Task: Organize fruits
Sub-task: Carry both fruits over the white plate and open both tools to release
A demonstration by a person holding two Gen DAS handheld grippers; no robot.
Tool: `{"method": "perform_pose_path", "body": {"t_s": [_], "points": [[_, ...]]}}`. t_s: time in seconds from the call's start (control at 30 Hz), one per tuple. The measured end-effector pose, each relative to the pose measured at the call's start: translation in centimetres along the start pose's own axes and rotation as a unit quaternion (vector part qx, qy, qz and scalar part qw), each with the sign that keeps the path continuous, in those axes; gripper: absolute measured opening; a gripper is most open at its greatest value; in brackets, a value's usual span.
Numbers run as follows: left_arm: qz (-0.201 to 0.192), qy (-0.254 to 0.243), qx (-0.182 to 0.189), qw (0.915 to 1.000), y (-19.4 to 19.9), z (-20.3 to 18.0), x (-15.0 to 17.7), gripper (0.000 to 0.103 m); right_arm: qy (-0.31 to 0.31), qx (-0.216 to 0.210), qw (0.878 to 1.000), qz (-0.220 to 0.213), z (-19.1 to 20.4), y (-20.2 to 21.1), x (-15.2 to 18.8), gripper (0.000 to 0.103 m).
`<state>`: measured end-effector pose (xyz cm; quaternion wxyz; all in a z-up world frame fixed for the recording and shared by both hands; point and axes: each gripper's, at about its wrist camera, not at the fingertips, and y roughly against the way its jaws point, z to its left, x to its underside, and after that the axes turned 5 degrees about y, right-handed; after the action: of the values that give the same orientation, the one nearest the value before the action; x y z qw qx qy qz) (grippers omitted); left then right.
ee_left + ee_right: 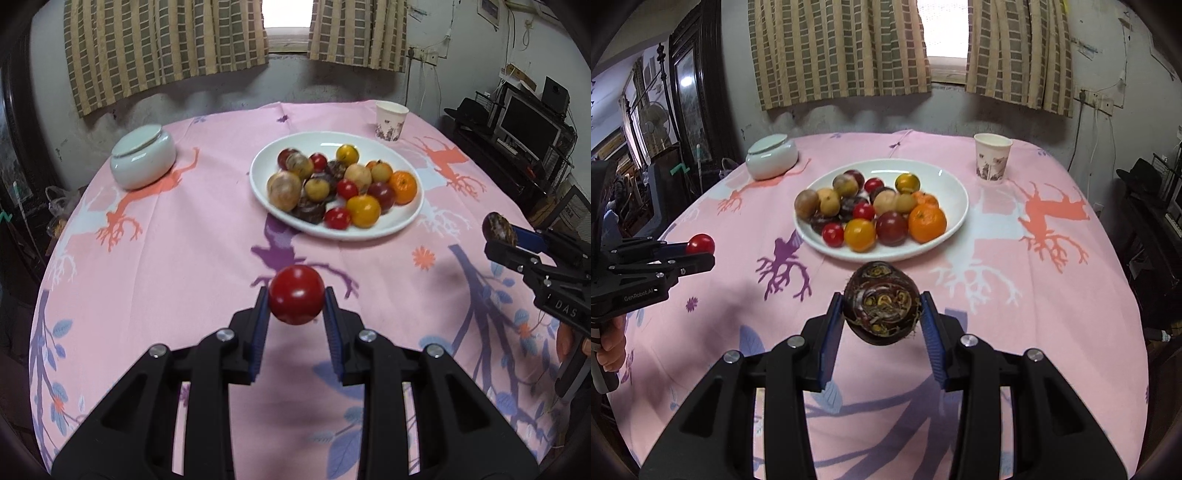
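Left claw grips a cherry tomato; right claw clamps a water chestnut. Both hang above the tabletop, lower frame. Sorting step: next, likely separate spots clear of the white plate.

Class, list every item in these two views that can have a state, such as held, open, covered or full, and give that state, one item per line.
left gripper: shut on the red tomato, held above the cloth
right gripper: shut on the dark brown corm, held above the cloth
white plate: piled with fruit
white jar: lid on
paper cup: upright, contents hidden
curtains: parted at the window
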<state>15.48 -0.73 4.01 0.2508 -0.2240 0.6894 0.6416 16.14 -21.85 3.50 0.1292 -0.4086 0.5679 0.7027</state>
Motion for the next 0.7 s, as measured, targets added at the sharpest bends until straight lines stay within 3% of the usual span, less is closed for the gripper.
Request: {"method": "perform_pose_path", "body": {"t_s": [0.17,0.37,0.7], "points": [[-0.010,-0.010,0.006,0.9999,-1.6,-1.7,-3.7,0.029,0.002,-0.004,1.000,-0.016,-1.3,-1.3,-2.9,0.041],[-0.010,-0.016,0.015,0.9997,-5.8,-3.3,-8.0,0.029,0.001,-0.003,1.000,-0.007,-3.1,-5.7,-5.7,0.041],[0.014,-0.013,0.005,0.9998,-12.6,-3.2,-11.0,0.029,-0.007,-0.013,1.000,0.006,-4.5,-12.7,-8.1,0.041]]}}
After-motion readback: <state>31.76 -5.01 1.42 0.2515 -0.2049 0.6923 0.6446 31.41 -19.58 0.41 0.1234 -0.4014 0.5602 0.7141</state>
